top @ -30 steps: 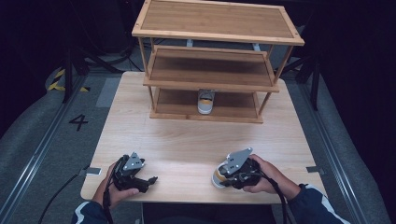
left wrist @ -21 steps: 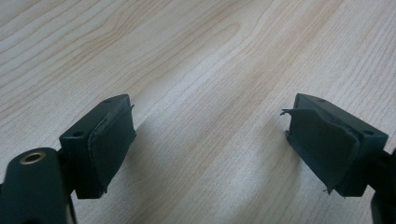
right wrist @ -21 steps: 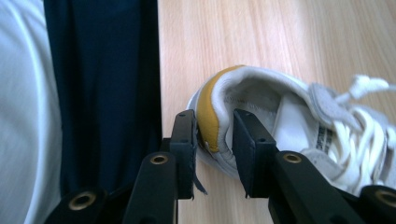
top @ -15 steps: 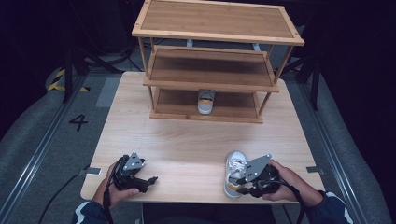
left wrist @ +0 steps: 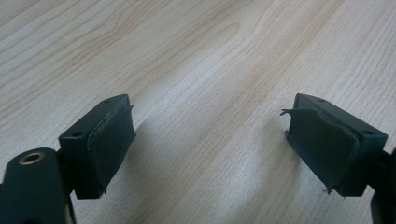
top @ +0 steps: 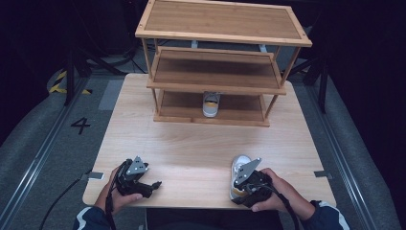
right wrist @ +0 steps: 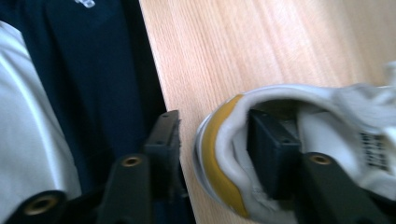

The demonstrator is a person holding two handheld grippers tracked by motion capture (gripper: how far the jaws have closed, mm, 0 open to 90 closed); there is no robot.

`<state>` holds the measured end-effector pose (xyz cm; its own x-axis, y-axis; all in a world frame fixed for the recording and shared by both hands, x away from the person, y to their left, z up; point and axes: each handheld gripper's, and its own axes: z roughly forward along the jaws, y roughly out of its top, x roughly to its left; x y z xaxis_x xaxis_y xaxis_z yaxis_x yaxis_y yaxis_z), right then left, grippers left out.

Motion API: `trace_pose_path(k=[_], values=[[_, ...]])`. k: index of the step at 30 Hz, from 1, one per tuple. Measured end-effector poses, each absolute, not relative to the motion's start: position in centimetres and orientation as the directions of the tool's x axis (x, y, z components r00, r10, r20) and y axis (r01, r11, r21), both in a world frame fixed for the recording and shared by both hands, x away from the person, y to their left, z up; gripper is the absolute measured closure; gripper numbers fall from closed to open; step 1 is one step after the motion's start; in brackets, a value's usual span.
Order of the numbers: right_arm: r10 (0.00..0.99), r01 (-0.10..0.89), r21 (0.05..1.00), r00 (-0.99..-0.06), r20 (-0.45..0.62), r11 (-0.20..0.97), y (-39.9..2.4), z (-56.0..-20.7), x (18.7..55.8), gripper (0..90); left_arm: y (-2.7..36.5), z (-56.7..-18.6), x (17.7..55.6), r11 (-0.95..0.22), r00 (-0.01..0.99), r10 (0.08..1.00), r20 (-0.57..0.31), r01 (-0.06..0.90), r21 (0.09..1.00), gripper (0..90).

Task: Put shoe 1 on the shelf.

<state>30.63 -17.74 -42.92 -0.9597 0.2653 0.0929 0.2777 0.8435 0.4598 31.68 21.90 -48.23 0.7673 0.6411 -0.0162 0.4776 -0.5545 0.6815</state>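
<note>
A white shoe with a yellow heel trim rests on the wooden table near its front edge. My right gripper straddles the heel wall: one jaw sits inside the shoe and the other stands outside with a visible gap. Its jaws have just been opening, and the pads no longer press on the heel. A second white shoe stands on the bottom shelf of the wooden rack. My left gripper rests low at the front left, open with nothing between its jaws.
The three-tier rack takes up the far half of the table. The table's front edge runs close beside the shoe's heel, with the person's dark clothing just past it. Metal rails run along the floor on both sides.
The right hand swung out to the right and then settled lower behind the shoe. The shoe now lies flat on the table, toe pointing away. The left gripper has not moved.
</note>
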Motion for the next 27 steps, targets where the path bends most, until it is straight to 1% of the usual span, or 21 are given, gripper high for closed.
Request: trace_pose_path(k=[1, 3, 4, 5, 9, 18, 22, 23, 24, 26, 27], values=[[0.264, 0.273, 0.450, -0.961, 0.085, 0.850, -17.7, -43.2, 30.7, 63.4, 21.9, -48.2, 31.7, -0.554, 0.767, 0.641, -0.017, 0.478, 0.682, 14.8], [0.249, 0.267, 0.450, -0.963, 0.101, 0.852, -17.9, -43.3, 30.9, 67.5, 21.9, -48.2, 31.7, -0.556, 0.768, 0.640, -0.015, 0.476, 0.681, 14.8], [0.235, 0.264, 0.452, -0.965, 0.120, 0.852, -18.1, -43.3, 31.0, 68.2, 21.9, -48.2, 31.7, -0.555, 0.768, 0.640, -0.015, 0.477, 0.682, 14.8], [0.226, 0.252, 0.441, -0.968, 0.113, 0.861, -18.3, -43.2, 31.0, 68.3, 21.9, -48.2, 31.7, -0.556, 0.768, 0.640, -0.015, 0.476, 0.681, 14.8], [0.196, 0.226, 0.420, -0.974, 0.114, 0.879, -19.1, -43.1, 31.2, 68.0, 21.9, -48.2, 31.7, -0.556, 0.769, 0.639, -0.016, 0.476, 0.681, 14.8], [0.205, 0.232, 0.384, -0.972, 0.111, 0.894, -21.2, -42.9, 31.7, 65.4, 21.9, -48.2, 31.7, -0.556, 0.769, 0.639, -0.016, 0.476, 0.681, 14.8], [0.203, 0.232, 0.376, -0.972, 0.114, 0.897, -21.4, -42.9, 31.7, 63.7, 21.9, -48.2, 31.7, -0.556, 0.769, 0.639, -0.016, 0.476, 0.681, 14.8], [0.212, 0.240, 0.381, -0.971, 0.115, 0.893, -21.3, -42.9, 31.7, 59.1, 21.9, -48.2, 31.7, -0.556, 0.769, 0.639, -0.016, 0.476, 0.681, 14.8], [0.244, 0.263, 0.388, -0.965, 0.097, 0.884, -21.2, -42.9, 31.7, 56.6, 21.9, -48.2, 31.7, -0.556, 0.769, 0.639, -0.016, 0.476, 0.681, 14.7], [0.251, 0.272, 0.392, -0.962, 0.103, 0.879, -21.2, -42.9, 31.8, 56.9, 21.9, -48.2, 31.7, -0.556, 0.769, 0.639, -0.016, 0.476, 0.681, 14.8], [0.256, 0.276, 0.394, -0.961, 0.104, 0.877, -21.2, -42.9, 31.8, 58.5, 21.9, -48.2, 31.7, -0.557, 0.770, 0.638, -0.015, 0.475, 0.681, 14.8]])
